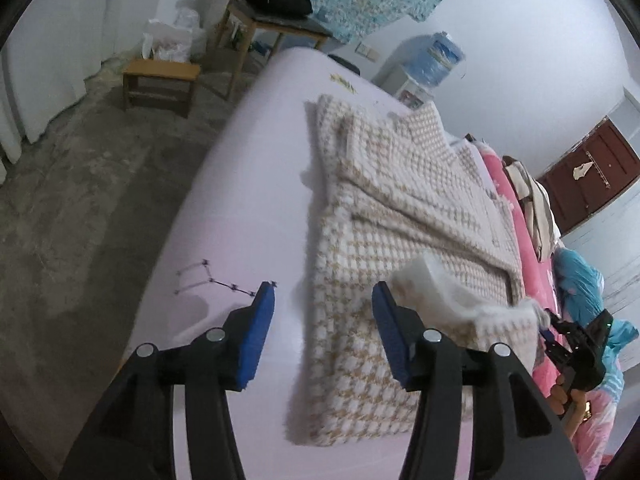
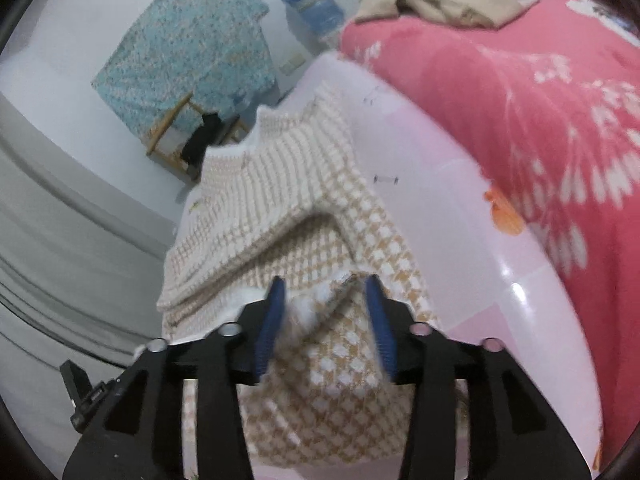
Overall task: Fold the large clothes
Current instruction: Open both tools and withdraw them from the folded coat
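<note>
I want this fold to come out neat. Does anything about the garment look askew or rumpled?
Yes. The beige-and-white houndstooth knit garment on the pale pink bed sheet has its near edge bunched up, a fuzzy corner lifted off the pile beside the left gripper.

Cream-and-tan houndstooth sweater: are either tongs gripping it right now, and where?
Neither. The left tongs stand open over the cream-and-tan houndstooth knit sweater, nothing between the pads. The right tongs are open around a raised hem fold, not pressing it.
</note>
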{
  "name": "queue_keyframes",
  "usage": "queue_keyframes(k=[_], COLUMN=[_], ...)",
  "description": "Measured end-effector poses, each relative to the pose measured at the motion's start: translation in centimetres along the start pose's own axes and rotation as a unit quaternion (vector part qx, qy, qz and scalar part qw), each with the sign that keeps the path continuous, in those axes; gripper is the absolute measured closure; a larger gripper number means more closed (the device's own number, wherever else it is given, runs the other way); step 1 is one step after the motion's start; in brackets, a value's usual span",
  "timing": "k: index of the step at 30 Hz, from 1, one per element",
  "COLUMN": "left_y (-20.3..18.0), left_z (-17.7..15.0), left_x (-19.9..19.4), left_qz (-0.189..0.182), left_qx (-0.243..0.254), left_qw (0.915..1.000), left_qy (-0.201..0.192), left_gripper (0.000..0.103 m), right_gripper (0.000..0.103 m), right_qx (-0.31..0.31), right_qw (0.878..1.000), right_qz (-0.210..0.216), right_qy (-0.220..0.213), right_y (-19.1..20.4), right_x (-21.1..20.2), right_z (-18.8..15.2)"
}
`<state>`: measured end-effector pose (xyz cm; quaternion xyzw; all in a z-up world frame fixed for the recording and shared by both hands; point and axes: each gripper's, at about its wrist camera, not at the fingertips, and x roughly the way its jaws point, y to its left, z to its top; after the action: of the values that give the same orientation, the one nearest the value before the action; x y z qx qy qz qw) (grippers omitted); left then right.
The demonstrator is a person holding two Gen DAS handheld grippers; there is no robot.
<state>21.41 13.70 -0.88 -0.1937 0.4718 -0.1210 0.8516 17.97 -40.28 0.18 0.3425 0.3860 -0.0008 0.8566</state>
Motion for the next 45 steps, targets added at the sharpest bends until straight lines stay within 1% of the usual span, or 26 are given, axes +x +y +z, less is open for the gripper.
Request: queue_keyframes(k=[2,4,5,8,10,11,13,14,15,16,17,18,19,20,23,25,27,29,31,35,38,40,42,43,44,45], left_y=[-0.5,-1.4,-2.3,-4.8,-7.4,-8.8,-11.1,-12.7,-13.7,-14.6,-14.9,-14.9,-14.7,-14.2,-13.8,-13.8,-13.5,-13.1,-12.9,-13.6,-14.3,-15.0,-15.0,-14.9,-14.5,-14.2], left_z=[-0.4,-0.9,-1.4,-2.7,-4.1,-4.8,-6.2,-7.1,-7.9,-8.6,-9.0,-9.5,-9.5,-9.2,-8.5,-8.5,-8.5,-8.5,-8.5,-8.7,-9.3,-9.7,-10.1,-10.2,-10.3,-10.1], left_x=[-1.1,-1.7,-2.0,-1.9,-1.2,-0.7,0.4,1.4,2.5,3.6,4.5,6.2,6.9,7.4,7.1,6.2,4.6,3.4,2.3,1.6,1.3,2.2,3.8,4.8,5.9,6.3], left_qz=[0.002,-0.003,-0.009,-0.039,-0.074,-0.09,-0.103,-0.103,-0.096,-0.076,-0.061,-0.033,-0.028,-0.036,-0.039,-0.033,-0.045,-0.066,-0.077,-0.097,-0.11,-0.104,-0.076,-0.053,-0.039,-0.046], left_qx=[0.016,0.037,0.056,0.099,0.136,0.157,0.189,0.214,0.234,0.25,0.255,0.258,0.252,0.234,0.209,0.206,0.203,0.204,0.207,0.21,0.224,0.234,0.237,0.235,0.227,0.216], left_qw=[0.9998,0.9991,0.9981,0.9942,0.9878,0.9835,0.9758,0.9698,0.965,0.9618,0.9608,0.9599,0.961,0.9654,0.9712,0.9733,0.9753,0.9751,0.974,0.9716,0.9669,0.9649,0.9655,0.9664,0.9675,0.9694], left_qy=[-0.013,-0.021,-0.025,-0.017,0.003,0.014,0.035,0.054,0.069,0.083,0.09,0.104,0.109,0.109,0.108,0.096,0.073,0.056,0.049,0.051,0.051,0.059,0.078,0.09,0.104,0.108], left_gripper=[0.053,0.053,0.053,0.053,0.053,0.053,0.053,0.053,0.053,0.053,0.053,0.052,0.051,0.05,0.05,0.05,0.052,0.052,0.052,0.052,0.052,0.052,0.052,0.052,0.052,0.052], right_gripper=[0.051,0.051,0.051,0.051,0.053,0.055,0.06,0.066,0.072,0.072,0.072,0.073,0.073,0.072,0.073,0.073,0.07,0.07,0.07,0.07,0.07,0.068,0.066,0.064,0.063,0.063], right_qx=[-0.009,-0.027,-0.04,-0.088,-0.127,-0.165,-0.218,-0.253,-0.27,-0.285,-0.292,-0.295,-0.294,-0.285,-0.243,-0.23,-0.228,-0.223,-0.222,-0.217,-0.224,-0.23,-0.228,-0.225,-0.218,-0.204], right_qw=[1.0,0.998,0.998,0.995,0.992,0.986,0.975,0.966,0.96,0.955,0.952,0.949,0.948,0.95,0.961,0.965,0.967,0.969,0.97,0.973,0.972,0.97,0.966,0.965,0.966,0.969], right_qz=[-0.015,-0.025,-0.027,-0.007,0.01,0.022,0.028,0.023,0.019,0.013,0.005,-0.01,-0.023,-0.029,-0.011,-0.016,-0.016,-0.013,-0.012,-0.009,-0.015,-0.032,-0.073,-0.082,-0.085,-0.077], right_qy=[-0.02,-0.041,-0.049,-0.048,-0.026,-0.003,0.027,0.05,0.066,0.084,0.096,0.107,0.118,0.127,0.131,0.123,0.113,0.105,0.096,0.076,0.068,0.07,0.094,0.104,0.112,0.111], right_y=[0.3,1.0,1.6,3.9,5.8,7.5,9.6,11.0,11.6,12.2,12.5,12.4,12.1,11.5,10.4,10.2,10.1,9.9,9.6,9.7,9.9,9.5,8.7,8.4,7.9,7.5], right_x=[-1.3,-3.1,-3.9,-5.1,-4.6,-3.9,-2.6,-1.3,-0.4,0.9,2.2,3.8,5.0,6.4,7.2,6.3,5.4,4.2,3.0,0.9,0.3,0.7,2.7,3.4,4.1,4.3], right_z=[0.0,-0.4,-0.8,-2.2,-3.5,-4.8,-6.6,-7.9,-8.6,-9.4,-9.9,-10.4,-10.5,-10.5,-9.6,-9.3,-9.3,-9.3,-9.4,-9.6,-9.7,-9.9,-10.2,-10.4,-10.5,-10.3])
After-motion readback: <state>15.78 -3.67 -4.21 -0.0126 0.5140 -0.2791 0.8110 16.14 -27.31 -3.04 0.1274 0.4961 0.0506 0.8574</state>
